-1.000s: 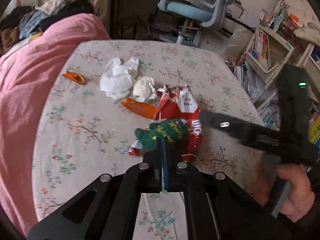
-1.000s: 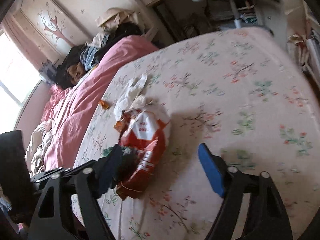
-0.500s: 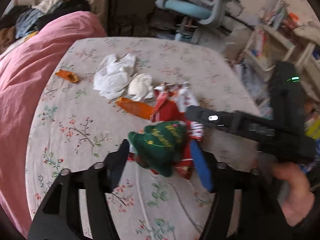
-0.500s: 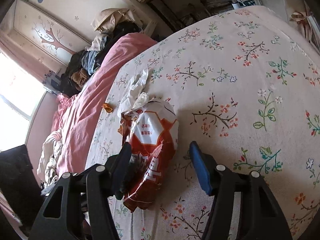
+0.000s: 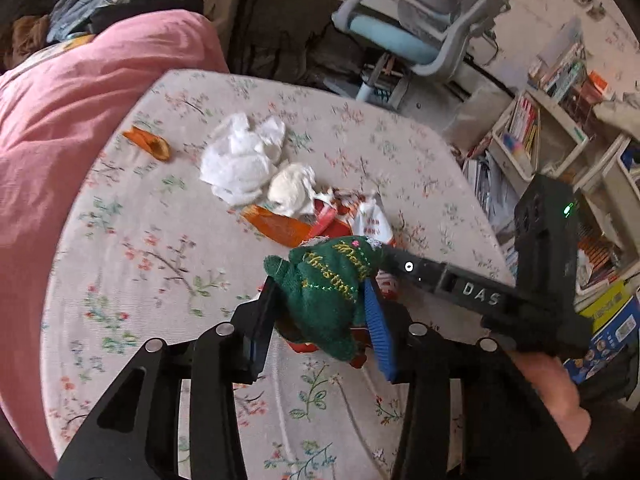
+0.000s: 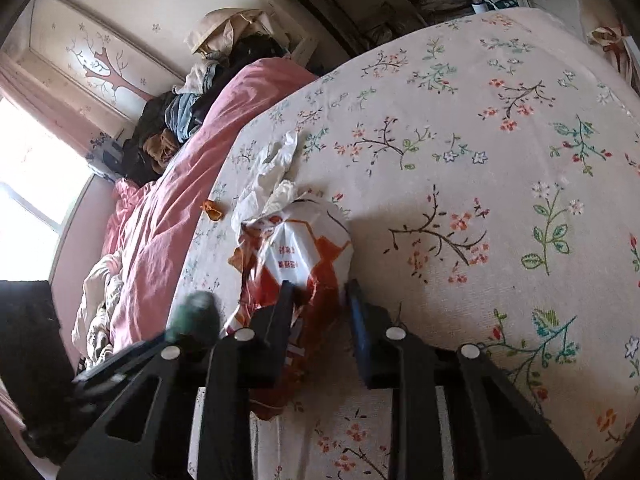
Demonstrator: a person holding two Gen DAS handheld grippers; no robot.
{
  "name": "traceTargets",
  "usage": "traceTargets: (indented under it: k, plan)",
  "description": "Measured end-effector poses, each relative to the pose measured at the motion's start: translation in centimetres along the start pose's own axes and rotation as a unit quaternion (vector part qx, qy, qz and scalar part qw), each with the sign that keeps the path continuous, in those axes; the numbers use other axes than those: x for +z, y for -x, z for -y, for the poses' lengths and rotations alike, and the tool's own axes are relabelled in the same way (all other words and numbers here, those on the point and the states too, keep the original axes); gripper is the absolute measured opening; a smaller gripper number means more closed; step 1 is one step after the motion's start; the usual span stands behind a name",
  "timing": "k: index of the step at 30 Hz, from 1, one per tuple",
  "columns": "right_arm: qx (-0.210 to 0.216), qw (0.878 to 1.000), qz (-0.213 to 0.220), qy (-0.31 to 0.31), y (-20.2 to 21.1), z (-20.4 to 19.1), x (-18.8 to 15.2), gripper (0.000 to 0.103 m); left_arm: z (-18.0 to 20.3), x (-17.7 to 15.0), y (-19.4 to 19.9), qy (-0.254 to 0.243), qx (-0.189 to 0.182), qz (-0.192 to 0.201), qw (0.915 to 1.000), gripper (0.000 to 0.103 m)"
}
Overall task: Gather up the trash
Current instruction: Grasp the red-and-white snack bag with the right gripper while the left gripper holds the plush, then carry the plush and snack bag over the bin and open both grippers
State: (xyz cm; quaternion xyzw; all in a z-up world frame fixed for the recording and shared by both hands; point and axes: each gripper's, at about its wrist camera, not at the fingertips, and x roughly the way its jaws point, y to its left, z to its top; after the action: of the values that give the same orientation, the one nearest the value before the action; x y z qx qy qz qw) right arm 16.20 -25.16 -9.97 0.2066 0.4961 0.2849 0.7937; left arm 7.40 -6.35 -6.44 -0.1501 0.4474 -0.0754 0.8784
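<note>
My left tongs [image 5: 320, 320] have just closed from wide apart onto the green knitted Christmas stocking [image 5: 326, 292], and my right tongs [image 6: 318, 312] have just narrowed onto the red-and-white plastic bag [image 6: 304, 256] lying on the flowered bed [image 6: 500, 140], so I judge the bagging is about to start. White crumpled tissues [image 5: 244, 160], an orange wrapper [image 5: 276, 226] and an orange peel [image 5: 148, 144] lie beyond on the bed, uncollected

Both wrist views look steeply down, close over floral bed [image 5: 132, 264]; shared: red-white bag [image 6: 308, 248]

pink duvet [image 5: 80, 128] | desk chair [image 5: 420, 36] | bookshelf [image 5: 532, 136] | clothes pile [image 6: 180, 128]
</note>
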Motion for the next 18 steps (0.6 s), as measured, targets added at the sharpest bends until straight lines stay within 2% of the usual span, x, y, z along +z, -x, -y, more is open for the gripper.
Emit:
traceTargets:
  k: [5, 9, 14, 18]
  plan:
    - [0.0, 1.0, 0.013, 0.001, 1.2, 0.1, -0.2, 0.022, -3.1, 0.5, 3.0, 0.057, 0.01, 0.03, 0.9979, 0.041]
    - [0.012, 0.999, 0.04, -0.007, 3.6, 0.1, -0.9, 0.02, -5.2, 0.2, 5.4, 0.093, 0.01, 0.052, 0.9943, 0.041]
    - [0.024, 0.998, 0.066, 0.0, 6.4, -0.6, -2.3, 0.02, -6.1, -0.7, 7.4, 0.105, 0.013, 0.069, 0.9921, 0.041]
    - [0.035, 0.997, 0.067, 0.024, 8.4, -1.8, -5.2, 0.02, -6.0, -2.2, 8.4, 0.102, 0.013, 0.069, 0.9923, 0.041]
